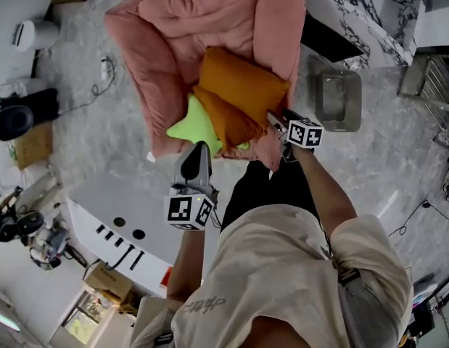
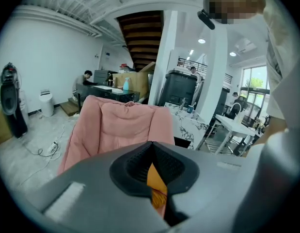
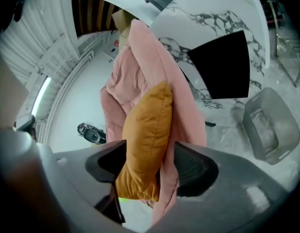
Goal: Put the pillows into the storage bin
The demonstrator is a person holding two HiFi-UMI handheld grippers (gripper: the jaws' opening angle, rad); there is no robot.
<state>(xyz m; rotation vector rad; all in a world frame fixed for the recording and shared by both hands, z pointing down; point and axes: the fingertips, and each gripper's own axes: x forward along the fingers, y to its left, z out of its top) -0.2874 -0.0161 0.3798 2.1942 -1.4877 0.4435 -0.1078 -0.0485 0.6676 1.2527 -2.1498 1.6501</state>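
Note:
Two orange pillows, an upper (image 1: 242,82) and a lower (image 1: 223,118), lie with a green star pillow (image 1: 189,125) on a pink padded lounge chair (image 1: 188,27). My right gripper (image 1: 273,119) reaches the chair's right edge. In the right gripper view an orange pillow (image 3: 147,130) and a fold of the pink chair (image 3: 181,115) stand between its jaws (image 3: 147,165), which are open and do not squeeze them. My left gripper (image 1: 198,148) hovers over the star pillow's near edge, its jaws (image 2: 153,164) shut to a slit through which orange fabric shows. The grey storage bin (image 1: 339,125) sits on the floor right of the chair.
The bin (image 3: 285,130) lies near a white marble-patterned counter (image 1: 355,9) with a dark opening (image 3: 222,67). A white cabinet (image 1: 112,205) stands at the lower left. A metal rack (image 1: 427,85) is at the right edge. Cables run over the floor (image 1: 101,75). A person sits far back at a desk (image 2: 86,79).

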